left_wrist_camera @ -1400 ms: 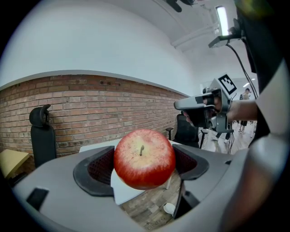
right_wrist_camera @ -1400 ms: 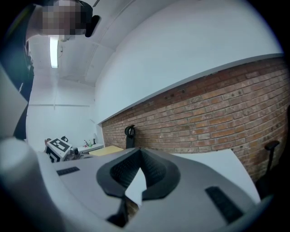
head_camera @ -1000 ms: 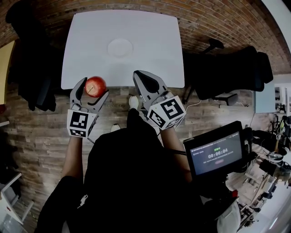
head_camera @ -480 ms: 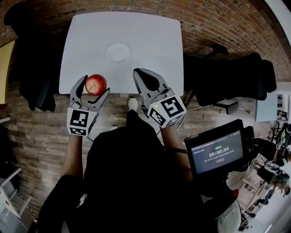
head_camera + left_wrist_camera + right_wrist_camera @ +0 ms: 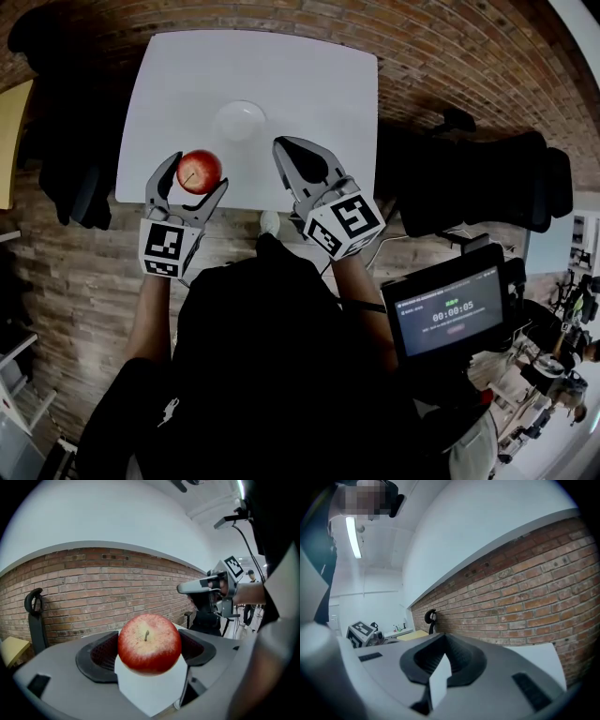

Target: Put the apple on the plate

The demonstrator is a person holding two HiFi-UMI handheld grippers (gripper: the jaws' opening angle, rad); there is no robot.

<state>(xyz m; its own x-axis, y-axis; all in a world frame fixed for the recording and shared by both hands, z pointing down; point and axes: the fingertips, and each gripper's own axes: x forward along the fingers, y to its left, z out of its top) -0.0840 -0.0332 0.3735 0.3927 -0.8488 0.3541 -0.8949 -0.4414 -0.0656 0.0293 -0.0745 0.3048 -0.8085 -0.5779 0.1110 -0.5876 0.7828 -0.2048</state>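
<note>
While the apple (image 5: 149, 643) is pinched between the jaws of the left hand-held gripper (image 5: 197, 172), stem upward, it is seen over the near edge of the white bench (image 5: 319, 84); the dark ribbed pads are pressed against its two sides at about the widest part, and a strip of white bench is glimpsed beneath it in the left gripper view; whether it is lifted clear of the surface cannot be told. The plate (image 5: 239, 120) is found farther in, near the middle of the bench, ahead of the apple and slightly to its right, well apart from it and with nothing on it. The right hand-held gripper (image 5: 286, 150) is held beside the left one over the same near edge; its jaws are brought together at the tips with nothing between them, only a sliver of bench showing through lower down.

As for handling, the apple is judged firm and fairly weighty for its size, with a smooth, probably waxy skin; a slip or a twist in the pads is to be expected if the grip is slack, and bruising if it is squeezed hard; being round, it may well roll once released. The hold across the broadest part, as taken now, is thought the soundest; the carry to the plate is not yet done, and a low, gentle release at the plate's centre is likely called for.
</note>
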